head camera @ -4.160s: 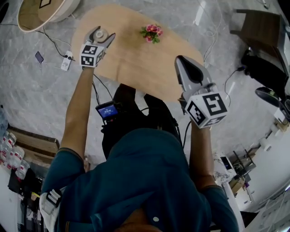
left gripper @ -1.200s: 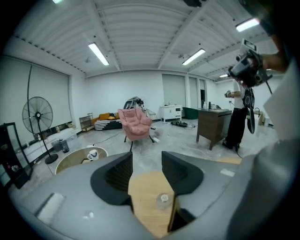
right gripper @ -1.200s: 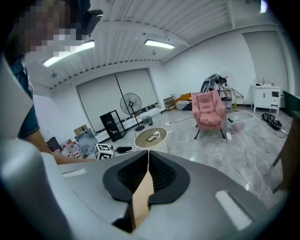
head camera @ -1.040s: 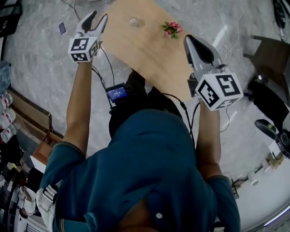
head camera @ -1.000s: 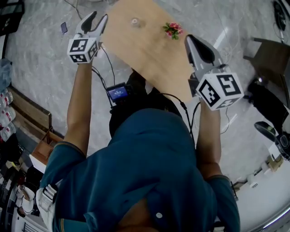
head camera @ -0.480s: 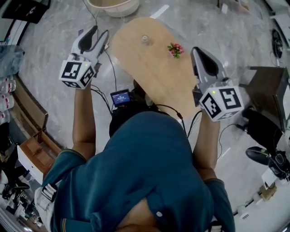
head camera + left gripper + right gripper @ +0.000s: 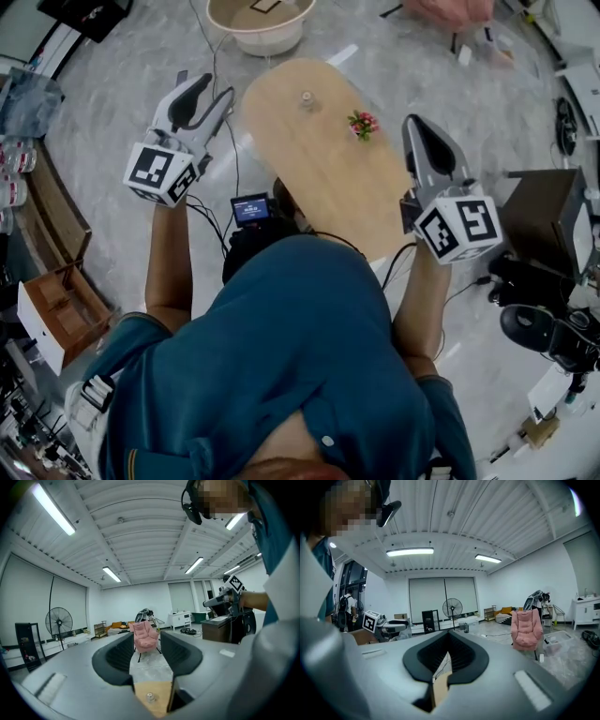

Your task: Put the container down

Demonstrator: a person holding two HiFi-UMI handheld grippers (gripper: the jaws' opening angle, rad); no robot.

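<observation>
- Whereas the left gripper point(image 7: 216, 86) earlier held it, the small clear container point(image 7: 306, 97) now stands alone on the oval wooden table point(image 7: 328, 178).
- That gripper: withdrawn leftward, jaws slightly apart, empty.
- Item, right gripper point(image 7: 413, 120): jaws together, empty.

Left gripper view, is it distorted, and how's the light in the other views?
Left gripper view: strong fisheye bending, dark vignette corners, ceiling light strips glaring. Right gripper view: same curvature and dark corners. Head view: even light, wooden table sharp, edges warped.

On the oval wooden table point(image 7: 323, 173): one small clear container point(image 7: 306, 97), one bunch of pink flowers point(image 7: 362, 123). Beyond the table: one round beige basin point(image 7: 262, 41).
</observation>
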